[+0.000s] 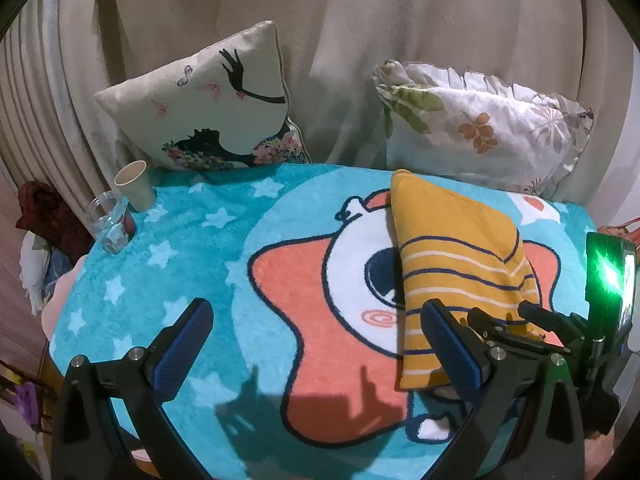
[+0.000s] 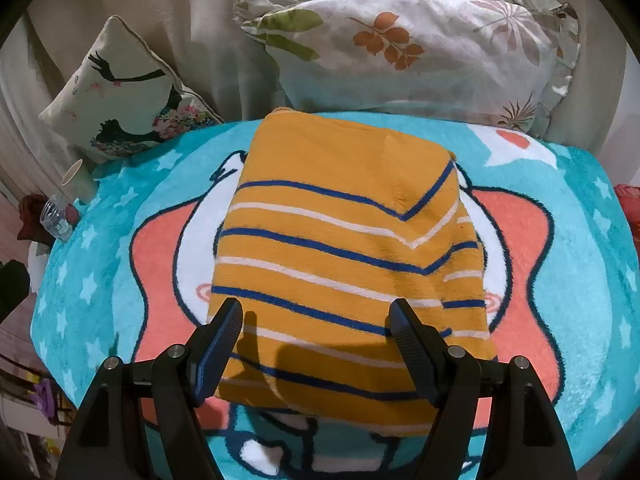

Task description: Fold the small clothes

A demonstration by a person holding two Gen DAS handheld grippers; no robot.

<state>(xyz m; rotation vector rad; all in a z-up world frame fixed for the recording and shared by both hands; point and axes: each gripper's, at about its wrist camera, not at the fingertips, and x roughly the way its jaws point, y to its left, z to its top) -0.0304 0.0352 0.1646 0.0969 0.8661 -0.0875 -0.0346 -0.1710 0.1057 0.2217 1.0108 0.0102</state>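
A mustard-yellow garment (image 2: 344, 248) with blue and white stripes lies folded into a rough rectangle on the turquoise cartoon rug (image 2: 120, 240). My right gripper (image 2: 316, 312) is open just over the garment's near edge, its blue-padded fingers (image 2: 224, 336) spread wide with nothing pinched. In the left wrist view the same garment (image 1: 452, 264) lies to the right. My left gripper (image 1: 316, 320) stands open over the bare rug to its left, its right finger (image 1: 444, 340) beside the garment's left edge. The right gripper (image 1: 502, 312) shows there over the garment's near right corner.
Two cushions lean on the draped backdrop: a cream one with a dancer print (image 1: 208, 108) and a floral frilled one (image 1: 480, 128). A paper cup (image 1: 136, 184) and a glass (image 1: 110, 224) stand at the rug's far left edge. A green-lit device (image 1: 612, 276) is at right.
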